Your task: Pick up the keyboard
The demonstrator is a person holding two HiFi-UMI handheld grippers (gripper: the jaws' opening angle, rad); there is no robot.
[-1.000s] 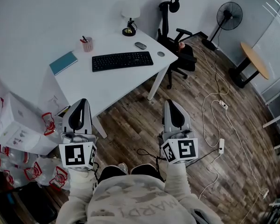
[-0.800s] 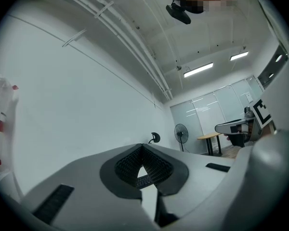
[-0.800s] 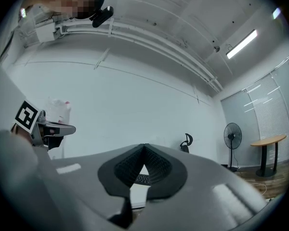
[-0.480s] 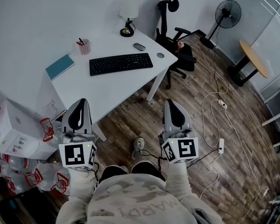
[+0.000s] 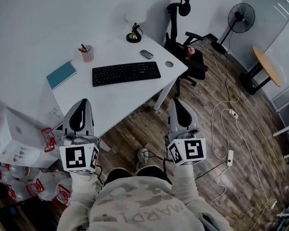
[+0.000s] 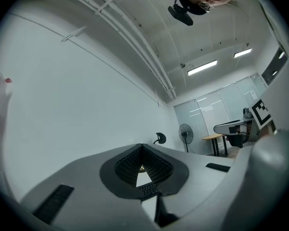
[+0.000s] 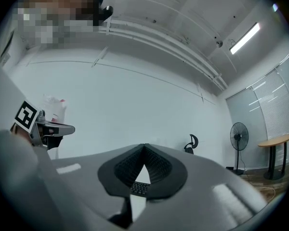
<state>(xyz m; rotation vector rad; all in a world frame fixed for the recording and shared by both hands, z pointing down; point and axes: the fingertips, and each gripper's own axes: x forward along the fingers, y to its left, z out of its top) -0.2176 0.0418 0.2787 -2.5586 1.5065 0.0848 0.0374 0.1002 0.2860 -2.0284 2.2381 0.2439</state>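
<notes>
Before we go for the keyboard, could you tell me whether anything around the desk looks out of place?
The desk is tidy; the keyboard lies flat, clear of other things. The floor is not: loose white cables and a power strip sprawl to the desk's right, and plastic bags crowd its left.

Probably an office: a white rectangular desk [image 5: 120, 100] with a flat black keyboard [image 5: 126, 73], a black swivel chair [image 5: 190, 61] at its far right, long ceiling strip lights [image 6: 202, 67].

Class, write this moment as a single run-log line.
stage: pre-grasp | left gripper: shut, empty | right gripper: shut, empty | keyboard: flat on desk, untouched
</notes>
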